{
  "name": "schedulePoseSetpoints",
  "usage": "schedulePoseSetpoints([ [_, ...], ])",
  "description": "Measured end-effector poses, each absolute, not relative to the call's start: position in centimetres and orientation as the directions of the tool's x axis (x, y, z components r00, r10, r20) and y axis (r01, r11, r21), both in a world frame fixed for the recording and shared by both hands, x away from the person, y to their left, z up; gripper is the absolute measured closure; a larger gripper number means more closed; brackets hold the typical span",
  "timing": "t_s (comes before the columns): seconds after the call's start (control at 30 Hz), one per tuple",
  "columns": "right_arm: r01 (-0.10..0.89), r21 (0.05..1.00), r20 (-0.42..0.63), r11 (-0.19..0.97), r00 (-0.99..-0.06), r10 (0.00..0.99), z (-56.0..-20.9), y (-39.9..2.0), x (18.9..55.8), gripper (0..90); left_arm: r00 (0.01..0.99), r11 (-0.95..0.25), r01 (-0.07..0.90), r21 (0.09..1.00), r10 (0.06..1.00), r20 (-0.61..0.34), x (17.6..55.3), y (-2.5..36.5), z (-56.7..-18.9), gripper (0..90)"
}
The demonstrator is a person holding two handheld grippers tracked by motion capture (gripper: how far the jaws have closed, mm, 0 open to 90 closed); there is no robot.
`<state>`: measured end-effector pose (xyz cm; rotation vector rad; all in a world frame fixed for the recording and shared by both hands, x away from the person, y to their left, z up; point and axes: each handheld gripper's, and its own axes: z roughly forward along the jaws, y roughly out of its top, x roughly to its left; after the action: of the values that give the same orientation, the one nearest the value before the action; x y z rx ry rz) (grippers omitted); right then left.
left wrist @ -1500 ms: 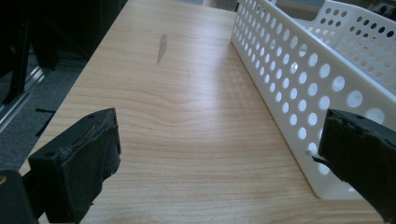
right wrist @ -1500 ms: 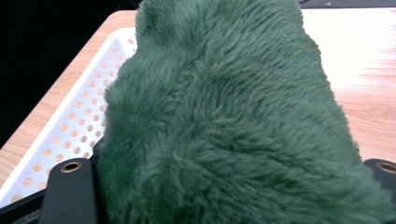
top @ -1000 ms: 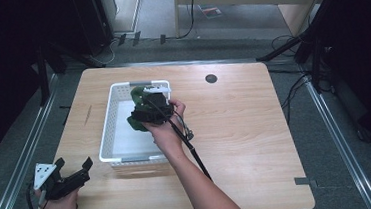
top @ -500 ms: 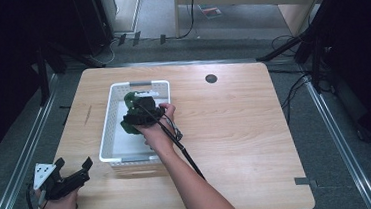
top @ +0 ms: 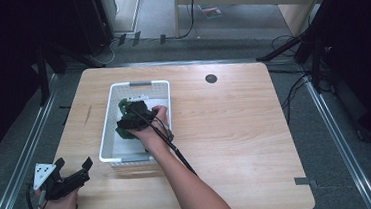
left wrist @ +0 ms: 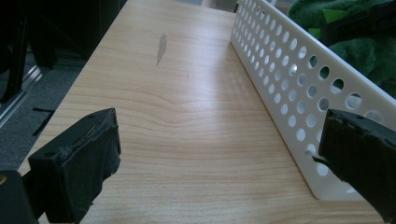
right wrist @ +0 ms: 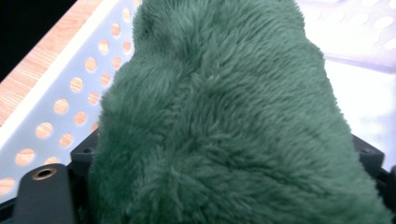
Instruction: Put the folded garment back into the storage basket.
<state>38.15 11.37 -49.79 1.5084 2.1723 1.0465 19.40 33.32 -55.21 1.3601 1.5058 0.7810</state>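
Sitting inside the white perforated basket [top: 109, 118], green plush toy [top: 123, 109] is pinched between the right gripper [top: 133, 119] jaws. Left gripper [top: 71, 177] gapes wide, empty, at 7 o'clock of the basket on the wooden table [top: 235, 130].

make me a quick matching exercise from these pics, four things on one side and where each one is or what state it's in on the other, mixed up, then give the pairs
Things:
1. white basket
2. green plush item
3. left gripper
4. round dark spot

Places or states:
A. jaws wide apart, with nothing between them, by the table's near left corner
B. set in the tabletop toward the far edge, right of the basket
C. standing on the wooden table, its walls full of holes
D. between the right gripper's jaws, inside the basket

Pairs: 1-C, 2-D, 3-A, 4-B
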Motion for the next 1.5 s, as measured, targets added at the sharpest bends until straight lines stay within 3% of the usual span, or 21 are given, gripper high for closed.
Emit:
schedulePoseSetpoints([
  [0.2,0.698,0.68,0.13,0.226,-0.418,0.899,-50.5,11.7,38.3,11.7,0.047,0.187,0.382,0.905,0.974,-0.221,19.4,33.3,-55.2,0.0],
  [0.43,0.698,0.676,0.142,0.238,-0.44,0.887,-50.4,11.6,38.3,0.0,0.047,0.186,0.382,0.905,0.974,-0.22,19.4,33.3,-55.2,0.0],
  [1.0,0.636,0.744,0.159,0.207,-0.469,0.869,-47.4,10.3,37.2,0.0,0.047,0.186,0.382,0.905,0.974,-0.22,19.4,33.3,-55.2,0.0],
  [1.5,0.611,0.777,0.18,0.152,-0.446,0.877,-45.0,5.4,36.5,0.0,0.048,0.183,0.386,0.904,0.975,-0.218,19.4,33.3,-55.2,0.0],
])
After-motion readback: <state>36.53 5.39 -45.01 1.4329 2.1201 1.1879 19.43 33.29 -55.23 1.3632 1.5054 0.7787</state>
